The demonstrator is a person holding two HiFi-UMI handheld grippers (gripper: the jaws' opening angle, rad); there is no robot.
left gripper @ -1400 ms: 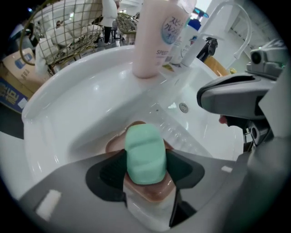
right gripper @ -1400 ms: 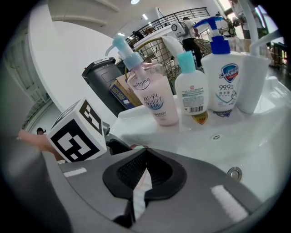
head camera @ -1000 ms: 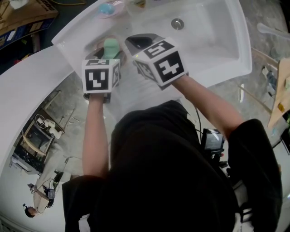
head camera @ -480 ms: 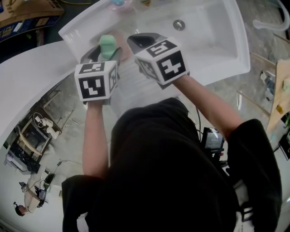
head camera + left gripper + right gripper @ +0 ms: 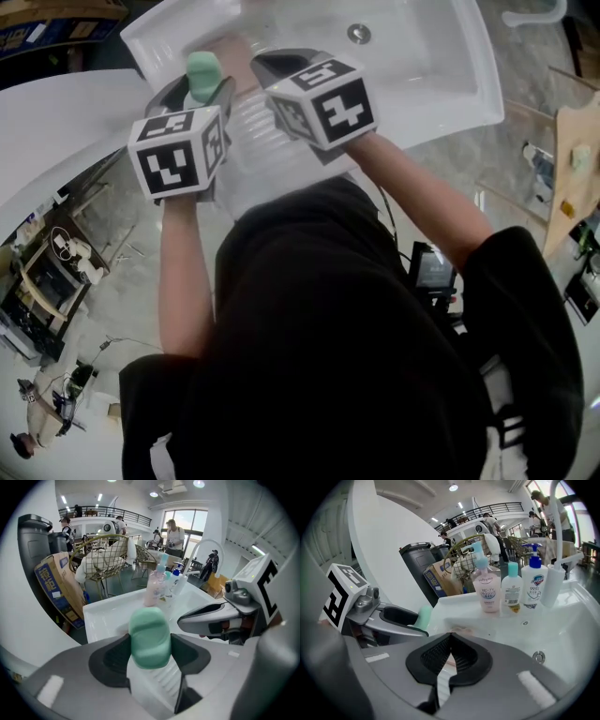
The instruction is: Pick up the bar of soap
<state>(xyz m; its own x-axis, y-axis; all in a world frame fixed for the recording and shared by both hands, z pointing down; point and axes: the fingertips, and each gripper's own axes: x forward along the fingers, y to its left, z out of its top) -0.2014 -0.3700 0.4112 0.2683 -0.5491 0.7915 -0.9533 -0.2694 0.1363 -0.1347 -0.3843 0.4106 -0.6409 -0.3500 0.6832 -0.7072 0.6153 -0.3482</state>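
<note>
The mint-green bar of soap (image 5: 149, 638) stands on end between the dark pads of my left gripper (image 5: 150, 654), which is shut on it. In the head view the soap (image 5: 202, 70) pokes out above the left gripper (image 5: 199, 92), held over the near left part of the white sink (image 5: 441, 66). From the right gripper view the soap (image 5: 423, 617) shows edge-on in the left jaws. My right gripper (image 5: 449, 654) hovers just to the right with its jaws closed together and nothing between them. It shows in the head view as the right gripper (image 5: 281, 64), beside the left one.
A pink bottle (image 5: 486, 591), a teal-capped bottle (image 5: 512, 590) and a blue pump bottle (image 5: 533, 583) stand along the sink's back rim by the white faucet (image 5: 555, 550). The drain (image 5: 357, 34) lies in the basin. A ribbed white surface (image 5: 255, 122) sits below the grippers.
The left gripper has lifted the soap up from the sink's left corner and drawn it nearer to me. The right gripper moved along beside it.
</note>
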